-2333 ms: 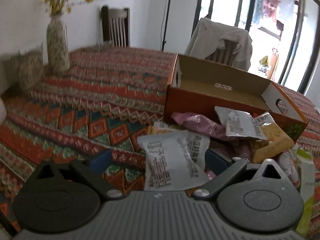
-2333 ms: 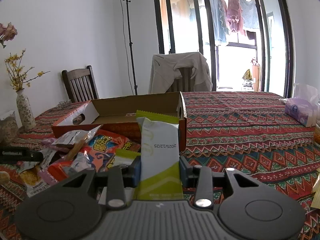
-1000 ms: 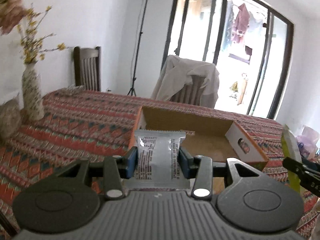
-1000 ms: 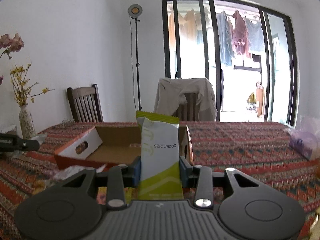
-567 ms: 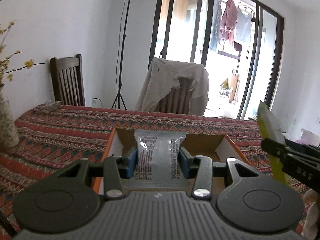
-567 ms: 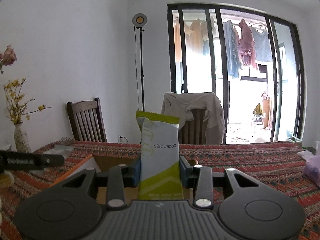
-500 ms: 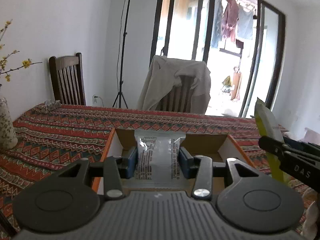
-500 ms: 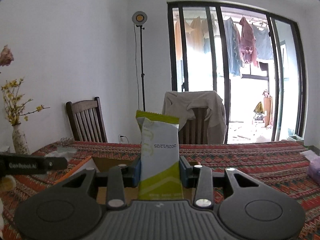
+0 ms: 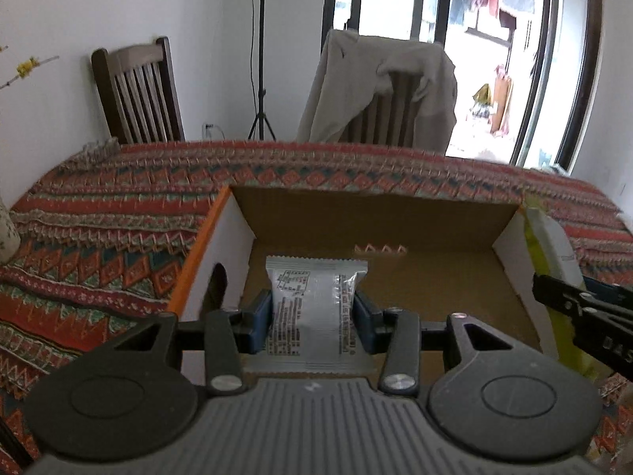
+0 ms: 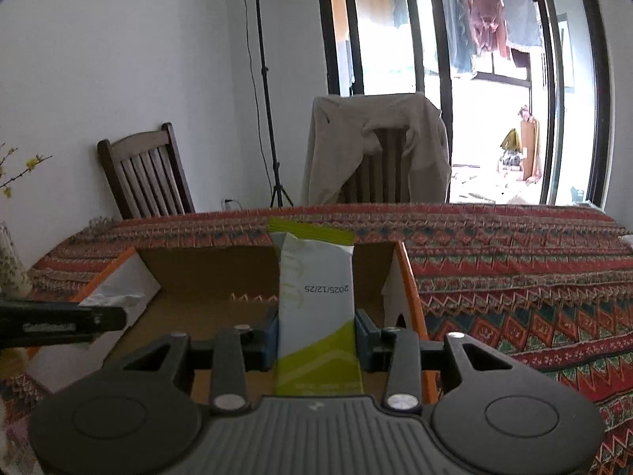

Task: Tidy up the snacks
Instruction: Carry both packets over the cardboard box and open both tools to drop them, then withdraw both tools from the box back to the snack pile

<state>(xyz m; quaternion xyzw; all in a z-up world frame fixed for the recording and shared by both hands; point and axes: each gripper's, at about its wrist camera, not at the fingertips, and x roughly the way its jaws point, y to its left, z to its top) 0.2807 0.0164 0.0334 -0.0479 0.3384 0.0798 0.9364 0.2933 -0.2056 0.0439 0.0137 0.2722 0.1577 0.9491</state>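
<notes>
both packets over the cardboard box [image 9: 395,273], neither let go yet. our left gripper [image 9: 312,316] is closed onto the silver packet [image 9: 312,308], pinched across its width, above the box's left end near the white end flap [image 9: 221,261]. our right gripper [image 10: 316,336] is clamped on the green-and-white packet [image 10: 316,308], held upright at the box's right end. box floor looks bare. we judge it best to lower each until the packet nearly lies on the floor, tip it flat, then part the fingers, keeping the two grippers apart so the packets land side by side, not stacked.
</notes>
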